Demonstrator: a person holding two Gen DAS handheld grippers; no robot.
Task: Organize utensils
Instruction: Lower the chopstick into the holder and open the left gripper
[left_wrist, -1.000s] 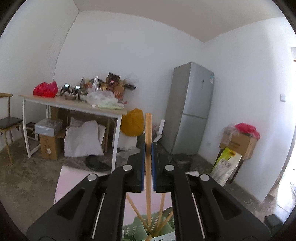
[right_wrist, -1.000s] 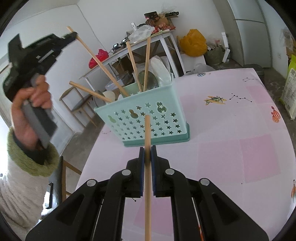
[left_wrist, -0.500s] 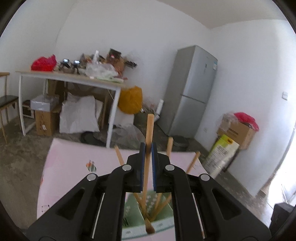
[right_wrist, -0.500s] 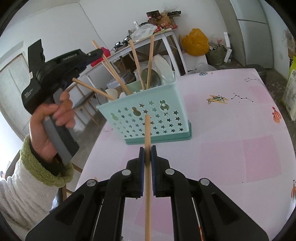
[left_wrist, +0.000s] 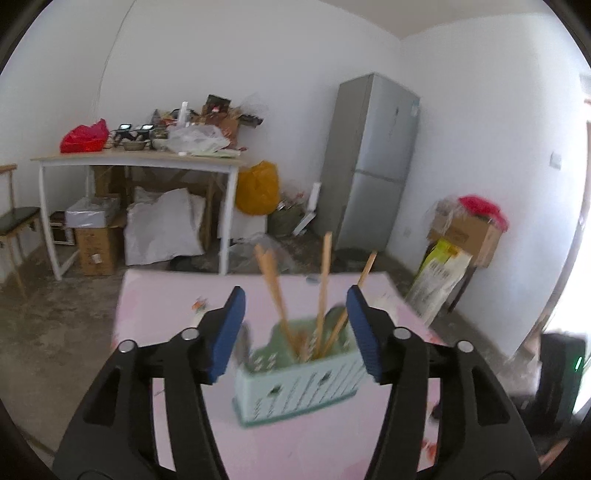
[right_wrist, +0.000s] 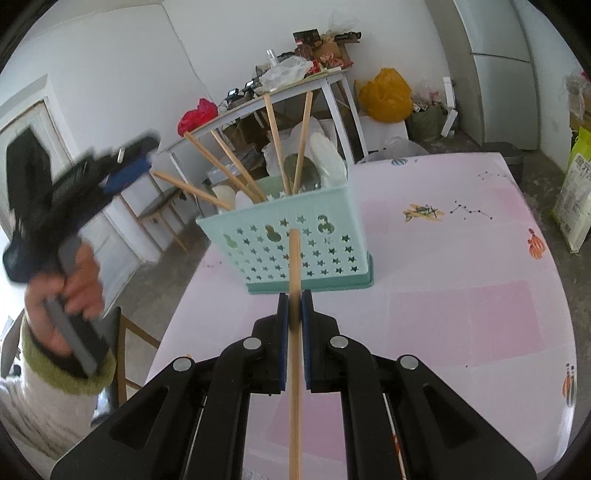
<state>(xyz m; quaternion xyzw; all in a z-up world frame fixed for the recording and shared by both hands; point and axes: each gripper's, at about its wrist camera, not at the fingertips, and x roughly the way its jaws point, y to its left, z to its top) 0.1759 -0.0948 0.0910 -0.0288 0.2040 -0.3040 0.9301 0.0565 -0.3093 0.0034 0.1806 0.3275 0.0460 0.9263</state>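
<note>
Released from the left gripper (left_wrist: 295, 328), 1 wooden chopstick now stands in the mint-green star-cut basket (right_wrist: 291, 236) with the others.

Its blue-padded jaws are opening with nothing between them, poised above the basket (left_wrist: 299, 387) on the pink tablecloth (right_wrist: 461, 295); about 5 sticks (right_wrist: 275, 144) lean out of it beside a pale spoon. Clamped tight, the right gripper (right_wrist: 294, 321) holds 1 more chopstick (right_wrist: 294, 332) upright, near the basket's front wall. That stick would best be lifted above the rim, tilted tip-down over the open compartment, then let go only once its end rests inside.
</note>
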